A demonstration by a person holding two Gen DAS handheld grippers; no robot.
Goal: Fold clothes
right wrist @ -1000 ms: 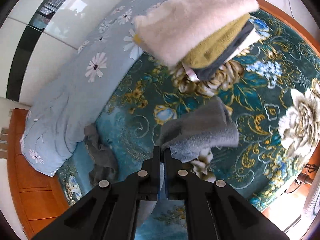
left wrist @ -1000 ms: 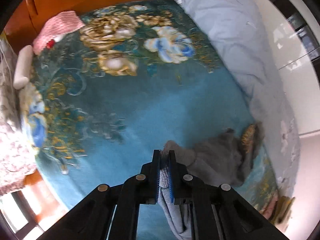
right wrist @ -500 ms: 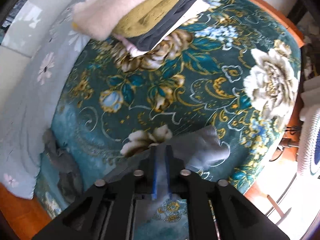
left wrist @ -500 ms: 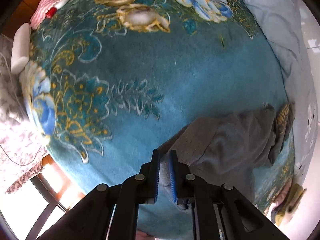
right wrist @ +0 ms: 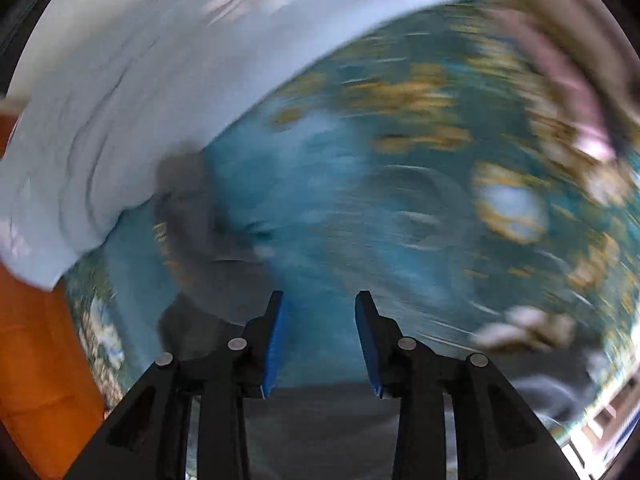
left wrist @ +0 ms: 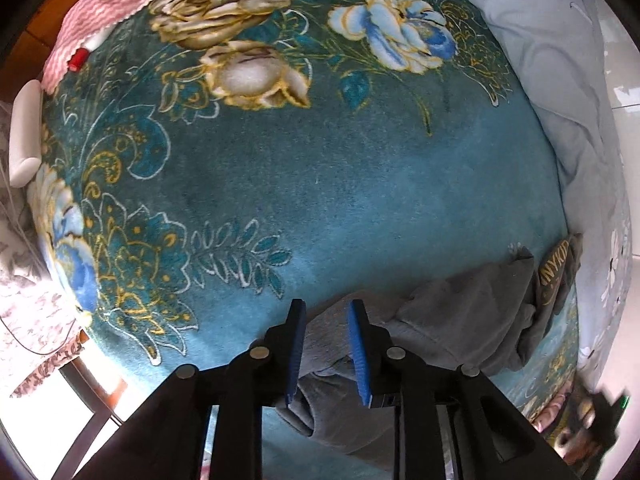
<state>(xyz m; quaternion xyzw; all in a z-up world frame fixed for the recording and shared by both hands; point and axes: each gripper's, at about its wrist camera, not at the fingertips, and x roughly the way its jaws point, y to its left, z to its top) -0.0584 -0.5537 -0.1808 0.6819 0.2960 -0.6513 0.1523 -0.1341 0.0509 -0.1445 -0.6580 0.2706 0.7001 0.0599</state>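
Surface: teal floral blanket (left wrist: pixel 320 184) on a bed, spreading ahead of both grippers.
Room: pale blue quilt (left wrist: pixel 560 80) along the blanket's far right of the left gripper (left wrist: pixel 326 312); pink knit cloth (left wrist: pixel 96 28) far ahead-left.
Garment: grey garment (left wrist: pixel 460 312), rumpled, flat on the blanket, under and right of the left gripper.
Left gripper: jaws opening, cloth between them, unpinched.
Right gripper (right wrist: pixel 320 304): jaws opening, nothing between; view blurred.
Open room: bare blanket ahead.
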